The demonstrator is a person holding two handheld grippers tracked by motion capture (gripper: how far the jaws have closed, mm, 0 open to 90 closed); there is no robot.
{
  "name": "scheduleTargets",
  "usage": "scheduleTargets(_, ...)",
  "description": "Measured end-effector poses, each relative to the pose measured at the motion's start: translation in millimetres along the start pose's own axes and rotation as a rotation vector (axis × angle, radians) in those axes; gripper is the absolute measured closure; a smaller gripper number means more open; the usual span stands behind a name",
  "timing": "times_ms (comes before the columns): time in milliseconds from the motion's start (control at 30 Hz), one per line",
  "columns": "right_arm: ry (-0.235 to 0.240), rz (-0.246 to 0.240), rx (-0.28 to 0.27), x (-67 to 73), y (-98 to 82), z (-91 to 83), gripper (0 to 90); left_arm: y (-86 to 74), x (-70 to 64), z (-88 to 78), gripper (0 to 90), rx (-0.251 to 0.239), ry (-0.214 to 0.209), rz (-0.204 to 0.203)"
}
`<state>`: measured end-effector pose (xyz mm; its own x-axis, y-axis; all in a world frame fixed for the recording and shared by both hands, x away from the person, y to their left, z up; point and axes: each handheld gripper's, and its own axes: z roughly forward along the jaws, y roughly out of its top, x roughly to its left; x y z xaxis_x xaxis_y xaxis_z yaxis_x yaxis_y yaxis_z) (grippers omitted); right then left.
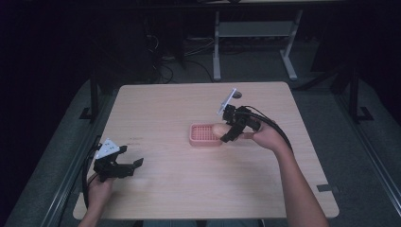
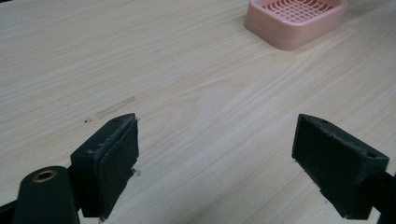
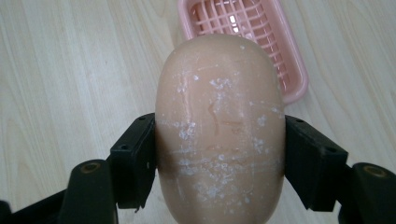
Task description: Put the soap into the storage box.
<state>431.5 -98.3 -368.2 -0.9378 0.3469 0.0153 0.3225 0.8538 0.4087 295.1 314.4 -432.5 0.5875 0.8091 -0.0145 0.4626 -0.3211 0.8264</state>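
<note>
Soap bar (image 3: 219,126), peach-coloured, oval, flecked with white residue; sits between the two black jaws of the right gripper (image 3: 219,154) in the right gripper view, filling the centre of the frame from the bottom edge to the upper middle. Both pads press flat against its long sides, one at lower left, one at lower right (image 3: 308,158); the rounded far end of the bar projects well beyond the fingertips. Soap dish (image 3: 289,70), pink plastic with a slotted grid floor, lies on the table behind the bar at upper centre and upper right of that frame, partly hidden by it; the bar is off the dish and off the wood. High view: right gripper (image 1: 227,132) right of frame centre, carried by the person's right hand (image 1: 265,137), with the soap showing as a pale lump (image 1: 218,128) at the right rim of the dish (image 1: 201,135). Left gripper (image 1: 127,163) at lower left of the high view, in the person's left hand (image 1: 99,189), well apart from the dish. Left gripper view: jaws spread wide at lower left and lower right, nothing between them, bare table (image 2: 196,93) beneath, dish (image 2: 294,23) at the upper right edge. Table (image 1: 165,109) light wood grain.
</note>
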Motion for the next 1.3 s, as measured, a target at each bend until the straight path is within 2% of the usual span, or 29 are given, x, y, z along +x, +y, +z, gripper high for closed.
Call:
scheduleTargets(100,-0.008,-0.026,0.007,-1.3,13.1,3.8,31.9,0.1,0.3,0.4,14.3,0.0,-0.002,-0.001)
scheduleTargets(200,0.001,-0.029,0.013,-2.3,19.0,6.2,31.8,0.2,0.1,0.3,14.3,-0.001,-0.003,0.001)
scheduleTargets(300,-0.004,-0.032,0.021,-3.4,29.1,11.0,31.9,1.6,-0.8,-2.1,14.3,-0.019,-0.025,-0.016)
scheduleTargets(400,-0.003,-0.041,0.019,-3.2,35.2,14.2,31.9,2.6,-3.7,-2.4,14.3,-0.028,-0.025,-0.006)
scheduleTargets(567,0.004,-0.036,0.032,-6.1,41.2,25.4,31.9,3.1,-5.8,-0.4,14.3,-0.018,-0.024,0.006)
scheduleTargets(933,0.013,-0.022,0.059,-12.3,50.6,43.2,31.8,4.0,-3.8,0.8,14.3,-0.012,-0.019,0.006)
scheduleTargets(1000,0.016,-0.015,0.069,-13.4,53.1,46.8,31.8,4.1,-4.2,1.3,14.3,-0.011,-0.02,0.012)
scheduleTargets(1033,0.009,-0.021,0.093,-14.8,56.7,50.4,31.8,4.2,-5.0,1.3,14.3,-0.018,-0.02,0.013)
scheduleTargets(1267,0.007,-0.03,0.114,-17.4,64.2,60.1,31.8,4.1,-4.5,1.2,14.3,-0.011,-0.021,0.018)
scheduleTargets(1300,0.017,-0.023,0.117,-19.2,64.1,63.4,31.8,4.1,-5.1,1.0,14.3,-0.018,-0.021,0.013)
